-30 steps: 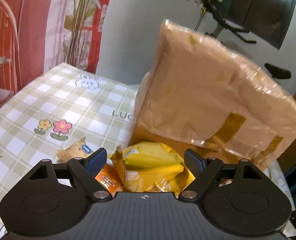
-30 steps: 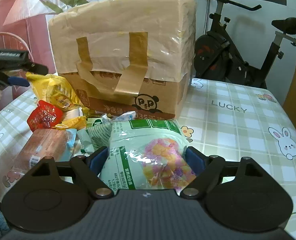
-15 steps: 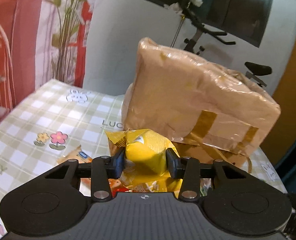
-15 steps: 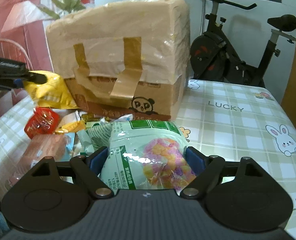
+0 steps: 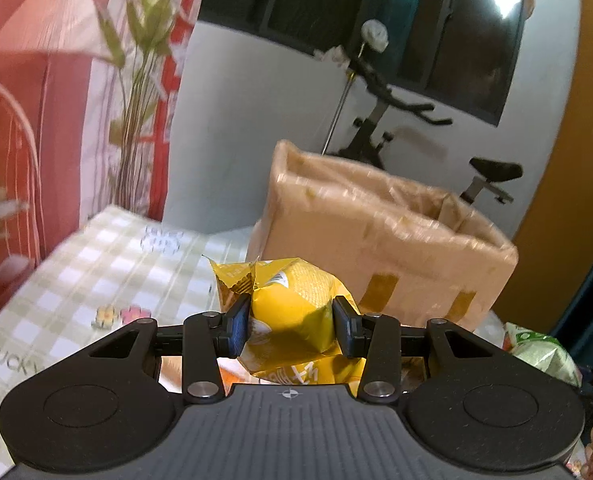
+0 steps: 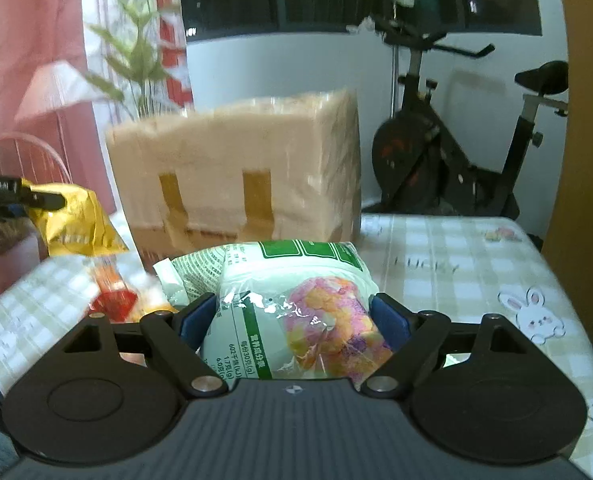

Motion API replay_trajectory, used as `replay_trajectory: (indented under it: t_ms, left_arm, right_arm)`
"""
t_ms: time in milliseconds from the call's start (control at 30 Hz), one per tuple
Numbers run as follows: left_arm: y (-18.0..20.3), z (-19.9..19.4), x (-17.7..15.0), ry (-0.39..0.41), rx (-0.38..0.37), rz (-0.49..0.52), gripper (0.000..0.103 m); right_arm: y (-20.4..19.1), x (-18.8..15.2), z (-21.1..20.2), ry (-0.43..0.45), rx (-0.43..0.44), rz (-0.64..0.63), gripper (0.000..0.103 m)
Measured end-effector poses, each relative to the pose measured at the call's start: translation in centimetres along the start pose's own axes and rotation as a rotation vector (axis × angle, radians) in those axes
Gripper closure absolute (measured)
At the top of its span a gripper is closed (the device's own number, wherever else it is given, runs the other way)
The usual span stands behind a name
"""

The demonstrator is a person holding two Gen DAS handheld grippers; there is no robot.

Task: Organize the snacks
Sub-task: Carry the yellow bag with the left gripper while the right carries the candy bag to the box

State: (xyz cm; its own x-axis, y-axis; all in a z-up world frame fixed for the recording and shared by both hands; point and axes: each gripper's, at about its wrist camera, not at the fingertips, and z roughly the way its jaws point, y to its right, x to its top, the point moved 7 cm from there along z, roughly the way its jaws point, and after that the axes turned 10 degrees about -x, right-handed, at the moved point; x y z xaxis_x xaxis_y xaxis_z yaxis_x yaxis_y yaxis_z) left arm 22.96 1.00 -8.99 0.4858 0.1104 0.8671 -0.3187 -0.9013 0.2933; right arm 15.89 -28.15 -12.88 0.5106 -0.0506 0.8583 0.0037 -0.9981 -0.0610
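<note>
Now, at the far left of the left wrist view hangs a red and pink curtain with printed plant stems, and below it spreads the green checked tablecloth with small flower prints. Low in the centre, the left gripper pinches a yellow snack packet, both pads pressed into its puffed sides, its torn crimped top sticking up to the left. Right behind the packet stands a tall cardboard box wrapped in clear tape with brown tape strips; its top is open, and the inner walls show at the upper right. An exercise bike stands beyond the box, against the white wall. At the lower right edge pokes a green and white bag.

That bag is plain in the right wrist view: the right gripper is clamped on the green and white bag, whose clear window shows pink, orange and yellow pieces. At the left edge of this view the left gripper appears as a dark bar with the yellow snack packet hanging from it, above the table. Below it lies a blurred red wrapper on the tablecloth. The cardboard box fills the middle, its opening not visible from here, and it blocks the table behind. To the right the exercise bike shows whole, and a rabbit print marks the cloth at the right.
</note>
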Motion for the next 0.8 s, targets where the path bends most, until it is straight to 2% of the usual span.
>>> replay_trajectory:
  t_ms: [267, 400, 533, 667, 800]
  left_arm:
    - [2.1, -1.8, 4.1, 0.112, -0.044, 0.069, 0.058]
    - [3.1, -2.2, 6.7, 0.164, -0.073, 0.095, 0.058]
    - [4.2, -2.3, 9.1, 0.221, -0.084, 0.14, 0.058]
    - [4.9, -0.9, 11.2, 0.254, -0.09, 0.182, 0.058]
    - [5.2, 2.2, 13.1, 0.236, -0.096, 0.215, 0.058]
  right_arm:
    - [0.7, 5.3, -3.6, 0.15, 0.011, 0.04, 0.018]
    - [0.7, 9.1, -4.3, 0.238, 0.019, 0.024, 0.018]
    - [0.5, 11.4, -4.6, 0.289, 0.029, 0.009, 0.018]
    - [-0.3, 13.9, -4.0, 0.341, 0.045, -0.027, 0.018]
    - [-1.5, 16.2, -2.0, 0.367, 0.071, -0.073, 0.018]
